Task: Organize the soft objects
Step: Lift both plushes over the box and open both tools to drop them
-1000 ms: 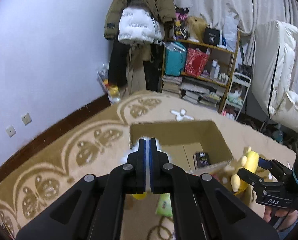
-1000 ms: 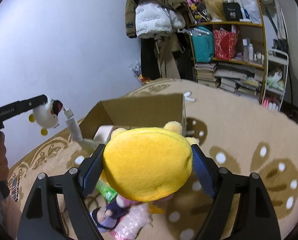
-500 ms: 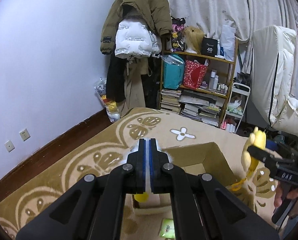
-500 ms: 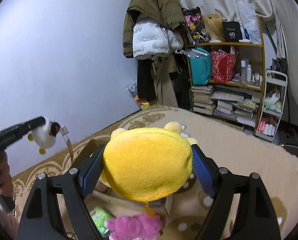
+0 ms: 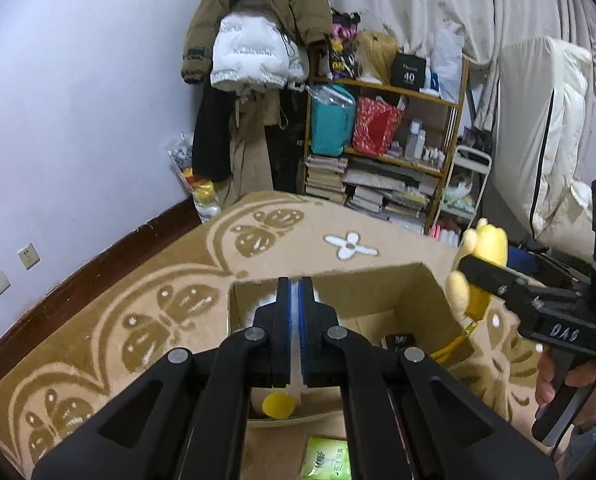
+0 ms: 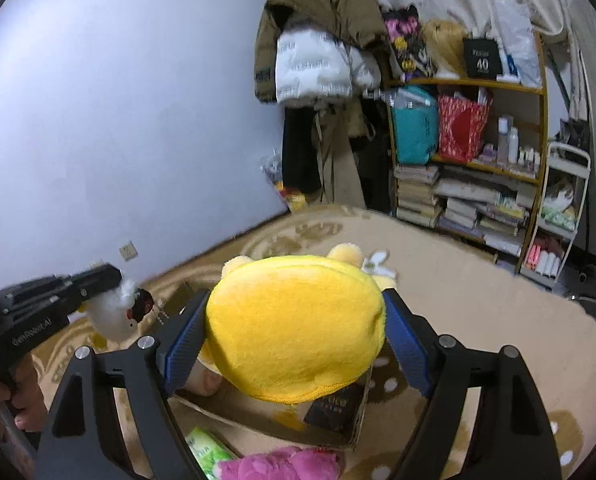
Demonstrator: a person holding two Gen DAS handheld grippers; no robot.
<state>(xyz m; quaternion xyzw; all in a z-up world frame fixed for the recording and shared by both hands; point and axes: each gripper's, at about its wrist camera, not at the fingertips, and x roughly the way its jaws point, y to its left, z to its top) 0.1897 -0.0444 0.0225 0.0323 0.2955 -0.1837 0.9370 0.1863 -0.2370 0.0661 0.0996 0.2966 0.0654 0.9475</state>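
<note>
My right tongs [image 5: 481, 276] carry the marking "DAS" on the body. My left tongs [image 6: 110, 280] carry a white marking reading roughly "GenRobot.AI". The black box [image 5: 408, 72] on the shelf reads "40"; its smaller print is illegible.

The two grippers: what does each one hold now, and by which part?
The right gripper clamps the yellow plush toy across its wide sides. The left gripper pinches the small white plush bird by a thin bit at its top.

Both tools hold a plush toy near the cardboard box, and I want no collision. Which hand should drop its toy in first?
Left, probably. The left tool holds its small white plush toy over the open cardboard box; the right tool, gripping the yellow plush toy, sits beside the box's right wall.
</note>
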